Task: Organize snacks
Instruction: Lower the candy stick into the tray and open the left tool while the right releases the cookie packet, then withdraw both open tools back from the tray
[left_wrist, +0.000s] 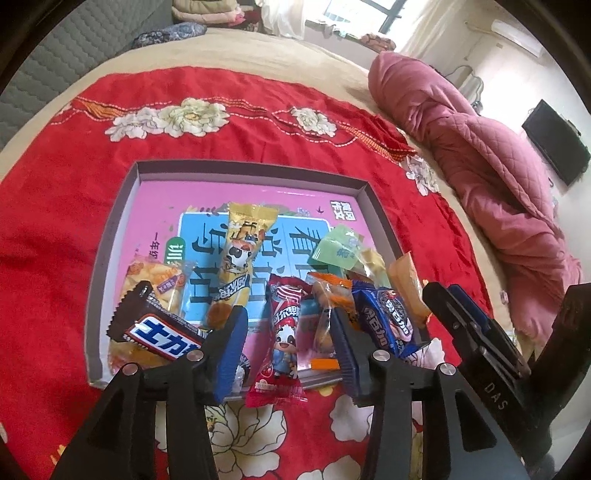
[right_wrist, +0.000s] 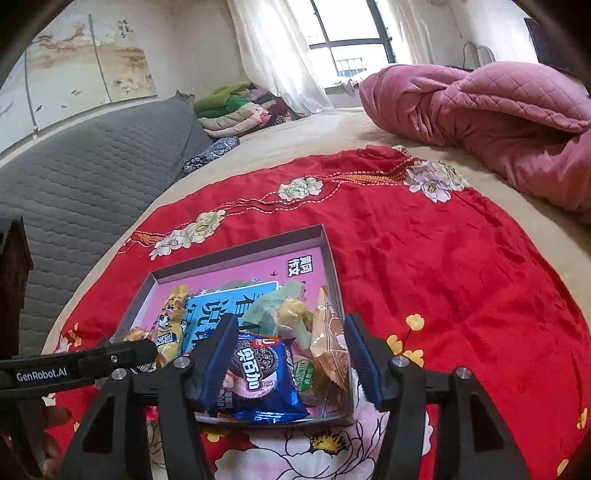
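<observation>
- Left wrist view: the left gripper (left_wrist: 291, 343) hangs over the near edge of a shallow box (left_wrist: 110, 229) that lies on a red cloth (left_wrist: 55, 206) spread over a bed.
- Its jaws stand apart; a red packet (left_wrist: 282, 332) lies between the fingers, its lower end over the box's near rim, and neither pad presses on it.
- To the left in the box a dark chocolate bar (left_wrist: 159, 328) rests on a bag of yellow chips (left_wrist: 155, 284); a yellow packet (left_wrist: 240, 254) lies further in.
- Right of the red packet sit an orange-trimmed clear wrapper (left_wrist: 325, 295), a blue cookie pack (left_wrist: 384, 317) and a green packet (left_wrist: 336, 247).
- The right gripper (left_wrist: 476, 328) shows at the right edge; its opening is not readable here.
- A pink quilt (left_wrist: 480, 155) is bunched at the far right.
- Right wrist view: the right gripper (right_wrist: 291, 365) is over the box's (right_wrist: 321, 240) near right corner, jaws apart.
- The blue cookie pack (right_wrist: 255, 380) lies between the fingers, seemingly loose, though the left pad is close against it.
- A tan packet (right_wrist: 328, 343) stands just right of it, the green packet (right_wrist: 273, 302) behind.
- The left gripper's finger (right_wrist: 122, 354) reaches in from the left.
</observation>
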